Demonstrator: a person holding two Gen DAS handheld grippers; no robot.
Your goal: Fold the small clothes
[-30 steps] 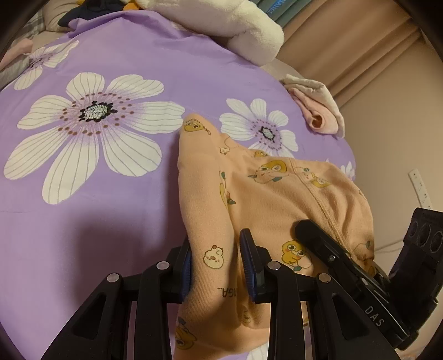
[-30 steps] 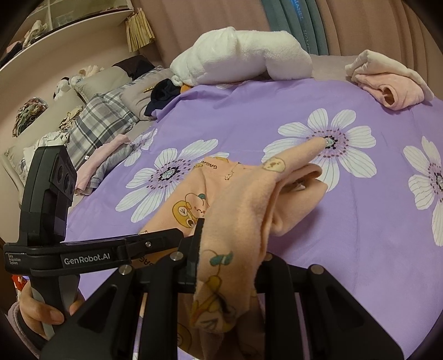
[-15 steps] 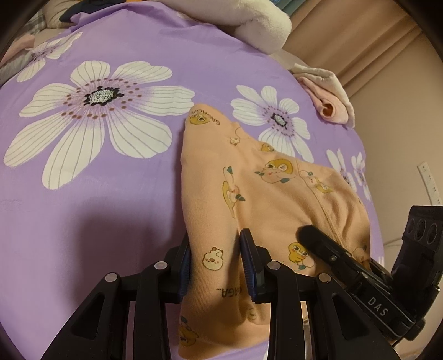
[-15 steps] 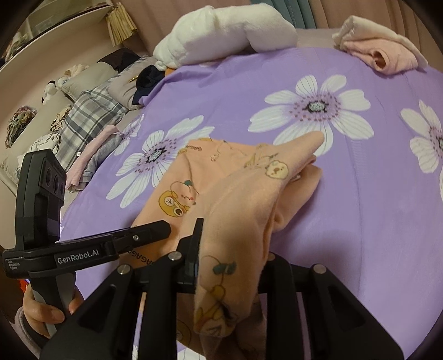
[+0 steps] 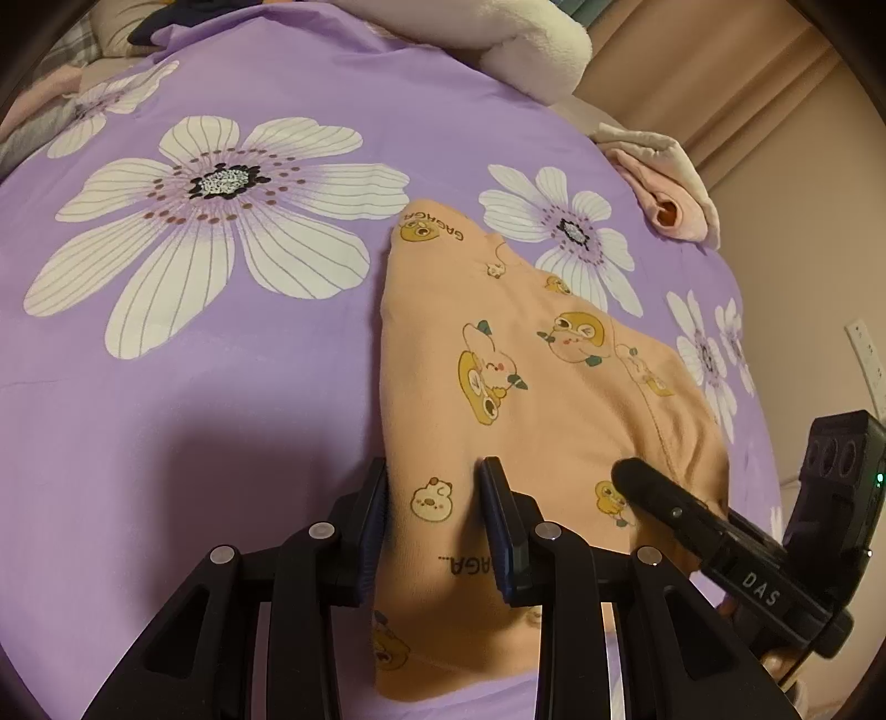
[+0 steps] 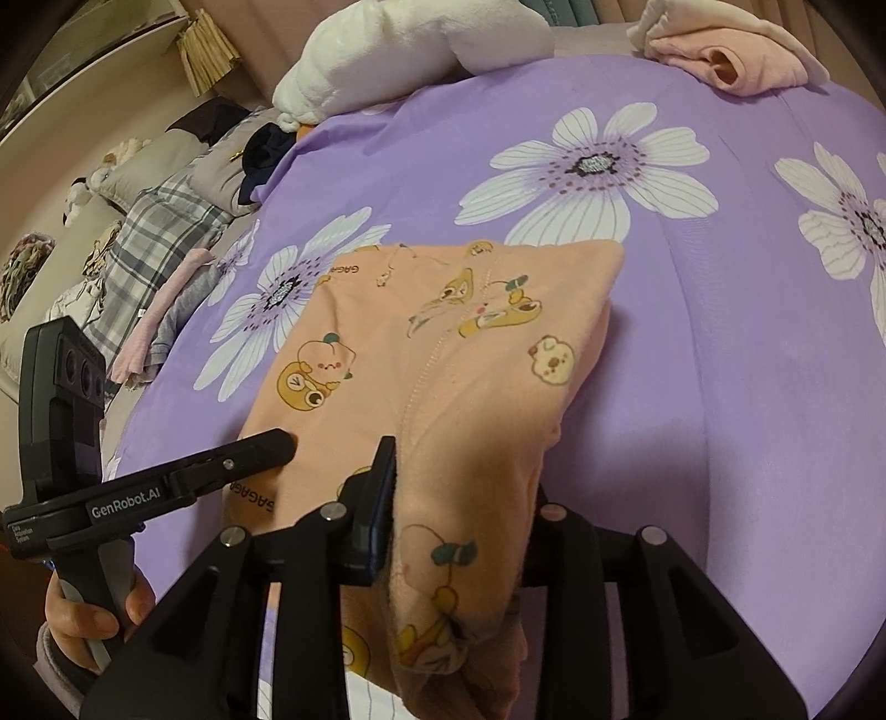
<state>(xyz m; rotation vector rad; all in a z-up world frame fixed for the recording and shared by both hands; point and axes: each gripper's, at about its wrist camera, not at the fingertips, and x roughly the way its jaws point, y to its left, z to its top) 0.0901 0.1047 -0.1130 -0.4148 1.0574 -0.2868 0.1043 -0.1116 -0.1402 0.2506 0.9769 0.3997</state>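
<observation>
The peach garment [image 5: 531, 387] lay on the purple bedspread [image 5: 194, 399] ahead of both grippers, its near hem pinched; the left gripper [image 5: 434, 512] was clamped on one corner, the right gripper [image 6: 459, 498] on a bunched fold; best, I thought, to lift both evenly, keeping the edge taut.

This is a bedroom in a home. A bed is spread with a purple sheet [image 6: 747, 387] printed with big white flowers. A white plush blanket [image 6: 410, 44] and a pink garment [image 6: 731, 55] lie at its far edge, and plaid bedding [image 6: 149, 238] is heaped at one side. Curtains [image 5: 692, 72] hang behind, and a wall outlet [image 5: 869, 354] shows beside the bed. A shelf [image 6: 94, 61] runs above, with what may be stuffed toys below it.
</observation>
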